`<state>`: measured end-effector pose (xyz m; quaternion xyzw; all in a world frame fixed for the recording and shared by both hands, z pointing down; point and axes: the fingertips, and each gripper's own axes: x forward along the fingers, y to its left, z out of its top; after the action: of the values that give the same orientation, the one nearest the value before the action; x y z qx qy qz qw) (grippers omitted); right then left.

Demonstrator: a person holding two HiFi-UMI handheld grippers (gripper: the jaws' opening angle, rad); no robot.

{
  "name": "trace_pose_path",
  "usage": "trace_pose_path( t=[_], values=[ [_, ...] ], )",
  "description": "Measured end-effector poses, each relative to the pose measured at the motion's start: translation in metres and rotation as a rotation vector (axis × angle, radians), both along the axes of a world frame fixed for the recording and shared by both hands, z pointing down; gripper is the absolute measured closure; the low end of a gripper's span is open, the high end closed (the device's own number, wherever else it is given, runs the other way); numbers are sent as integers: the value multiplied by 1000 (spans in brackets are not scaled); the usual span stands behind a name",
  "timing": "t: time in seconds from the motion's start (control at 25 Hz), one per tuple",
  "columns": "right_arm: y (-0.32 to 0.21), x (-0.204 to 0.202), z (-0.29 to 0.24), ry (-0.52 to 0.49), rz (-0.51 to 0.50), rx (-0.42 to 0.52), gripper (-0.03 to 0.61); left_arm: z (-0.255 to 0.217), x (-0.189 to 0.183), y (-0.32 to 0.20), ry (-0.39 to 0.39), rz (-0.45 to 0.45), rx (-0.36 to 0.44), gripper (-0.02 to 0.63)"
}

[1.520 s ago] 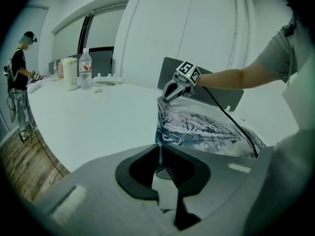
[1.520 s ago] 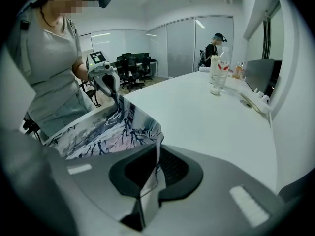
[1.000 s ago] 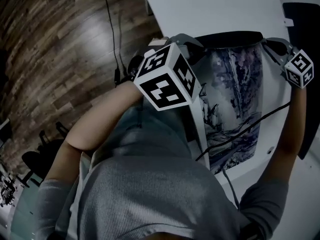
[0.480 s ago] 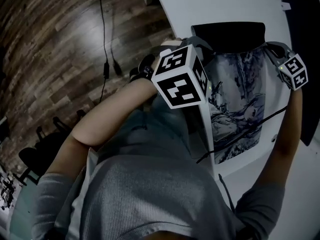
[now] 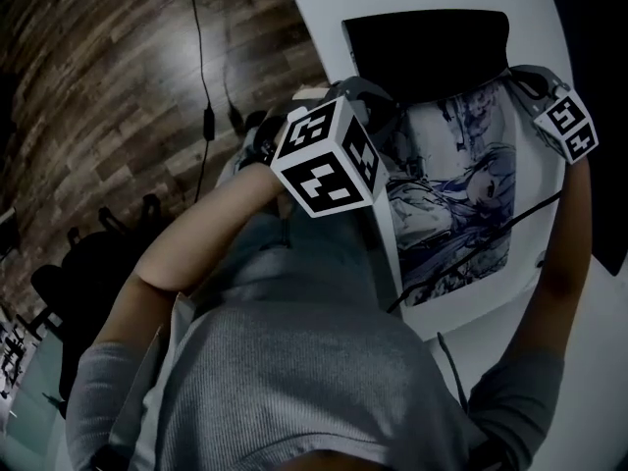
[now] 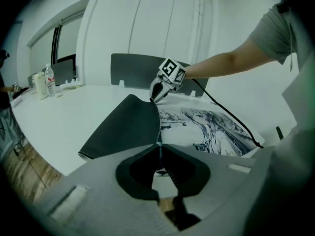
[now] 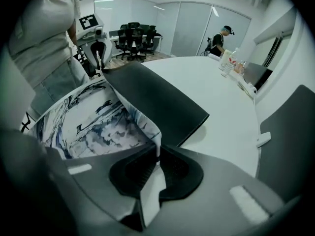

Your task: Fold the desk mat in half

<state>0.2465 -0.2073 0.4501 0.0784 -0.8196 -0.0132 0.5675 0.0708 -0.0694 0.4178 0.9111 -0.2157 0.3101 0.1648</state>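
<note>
A wide stretch of bare table (image 7: 224, 95) is left open beyond the raised flap of the desk mat (image 7: 162, 100). A cluster of bottles (image 7: 228, 62) is kept to the far end, well apart from the mat. The mat's printed face is crossed by a black cable (image 6: 252, 137), and the table's edge is walled by a dark panel (image 6: 135, 69).

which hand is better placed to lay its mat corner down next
Left, narrowly. Left gripper and right gripper are both shut on desk mat corners, but a black cable trails over the print from the right side.
</note>
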Motion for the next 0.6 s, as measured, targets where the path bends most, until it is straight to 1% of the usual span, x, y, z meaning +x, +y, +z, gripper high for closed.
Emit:
trace_pose_path(
  t=[0.16,0.36,0.6],
  values=[
    [19,18,1,-3,-21,0,552,0,18,19,-7,-18,-6,575],
    [39,35,1,-6,-41,3,552,2,43,48,-47,34,7,577],
    [64,56,0,-5,-51,-16,552,-4,67,75,-38,70,4,577]
  ],
)
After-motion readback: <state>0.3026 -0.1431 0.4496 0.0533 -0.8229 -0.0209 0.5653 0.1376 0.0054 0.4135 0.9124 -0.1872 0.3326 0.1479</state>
